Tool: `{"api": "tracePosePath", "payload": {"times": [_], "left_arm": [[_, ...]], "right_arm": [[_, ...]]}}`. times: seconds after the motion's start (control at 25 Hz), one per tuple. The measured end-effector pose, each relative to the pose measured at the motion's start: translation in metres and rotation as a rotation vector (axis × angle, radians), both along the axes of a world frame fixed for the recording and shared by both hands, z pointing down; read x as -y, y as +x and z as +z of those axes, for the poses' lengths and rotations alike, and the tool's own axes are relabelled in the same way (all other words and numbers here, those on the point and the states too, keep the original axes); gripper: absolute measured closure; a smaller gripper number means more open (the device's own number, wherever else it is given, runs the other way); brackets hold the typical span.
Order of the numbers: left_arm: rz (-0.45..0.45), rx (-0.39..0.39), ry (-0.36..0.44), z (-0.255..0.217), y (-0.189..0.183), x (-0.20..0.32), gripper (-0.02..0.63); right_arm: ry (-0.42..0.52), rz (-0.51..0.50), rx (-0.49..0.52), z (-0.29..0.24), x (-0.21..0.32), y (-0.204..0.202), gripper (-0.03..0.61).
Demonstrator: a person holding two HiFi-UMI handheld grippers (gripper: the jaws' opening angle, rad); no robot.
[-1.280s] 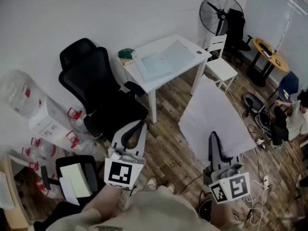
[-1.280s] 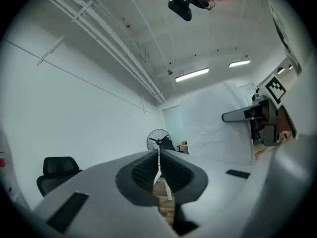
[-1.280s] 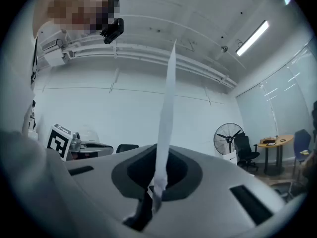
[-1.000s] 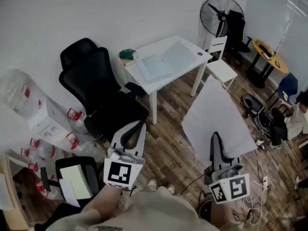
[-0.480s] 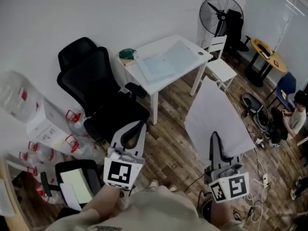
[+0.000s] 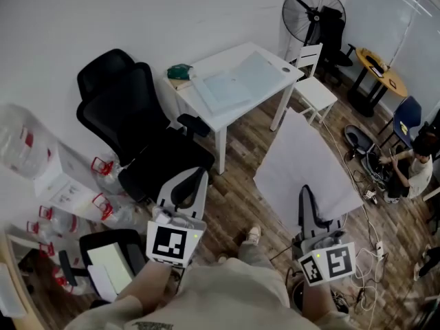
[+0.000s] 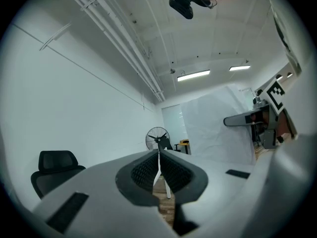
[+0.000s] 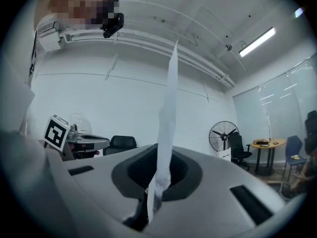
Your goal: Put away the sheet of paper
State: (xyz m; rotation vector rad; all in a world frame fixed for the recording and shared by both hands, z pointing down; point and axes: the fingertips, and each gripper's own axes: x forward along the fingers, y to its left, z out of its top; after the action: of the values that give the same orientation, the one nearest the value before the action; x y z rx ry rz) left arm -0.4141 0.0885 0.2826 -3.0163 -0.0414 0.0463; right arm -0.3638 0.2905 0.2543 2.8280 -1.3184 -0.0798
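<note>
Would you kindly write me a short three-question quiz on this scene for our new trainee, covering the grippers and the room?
1. True or false: the left gripper holds nothing between its jaws.
2. Choose one: what is shut on the sheet of paper? A. the left gripper only. B. the right gripper only. C. both grippers.
3. Short answer: which appliance stands in the corner beyond the white table?

Key
1. True: its jaws are together and empty.
2. B: the sheet's edge is pinched between the right jaws.
3. A pedestal fan.
</note>
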Motion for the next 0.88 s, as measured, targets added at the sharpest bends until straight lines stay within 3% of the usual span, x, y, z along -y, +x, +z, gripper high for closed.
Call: {"api": "tracePosePath", "payload": {"times": [0.32, 0.56, 0.88], "left_arm": [[-0.012, -0.01, 0.025, 0.003, 0.019, 0.008, 0.588], [-0.022, 0.0, 0.0, 0.008, 0.045, 0.012, 0.586], [-0.051, 0.066, -0.002, 0.032, 0.11, 0.021, 0.586]], "right_arm": [[0.007, 0.009, 0.004, 0.009, 0.001, 0.029, 0.556], [0.034, -0.031, 0.067, 0.019, 0.012, 0.059, 0.555], [0.045, -0.046, 0.124, 0.04, 0.018, 0.133, 0.555]]}}
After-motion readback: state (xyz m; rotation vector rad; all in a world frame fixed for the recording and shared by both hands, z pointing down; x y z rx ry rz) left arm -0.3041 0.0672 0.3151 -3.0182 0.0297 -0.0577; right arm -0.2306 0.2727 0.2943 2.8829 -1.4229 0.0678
